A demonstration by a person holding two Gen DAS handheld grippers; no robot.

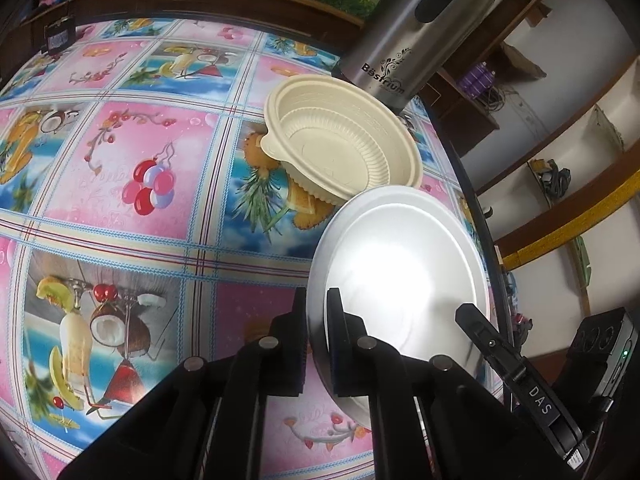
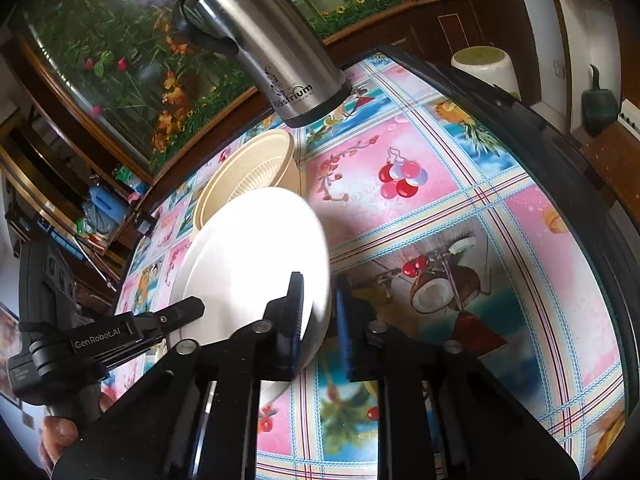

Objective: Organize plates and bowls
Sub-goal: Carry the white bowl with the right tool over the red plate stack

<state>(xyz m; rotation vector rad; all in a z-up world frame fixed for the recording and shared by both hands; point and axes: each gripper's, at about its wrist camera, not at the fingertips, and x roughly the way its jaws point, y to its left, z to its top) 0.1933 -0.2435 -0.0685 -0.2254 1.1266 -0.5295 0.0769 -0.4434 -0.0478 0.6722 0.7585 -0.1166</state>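
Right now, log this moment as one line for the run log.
left gripper: shut on white plate rim | right gripper: shut on opposite rim | plate: tilted, beside beige bowls | flask: behind bowls

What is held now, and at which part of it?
Both grippers hold the white plate by its rim: the left gripper at one edge, the right gripper at the opposite edge.

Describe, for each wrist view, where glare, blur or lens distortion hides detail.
Left wrist view: glare washes out the centre of the white plate; fisheye bulges the tablecloth grid; the beige bowls stay sharp. Right wrist view: the plate is blown out almost entirely, its right rim smeared; a bright lamp flares top left; the steel flask leans with distortion.
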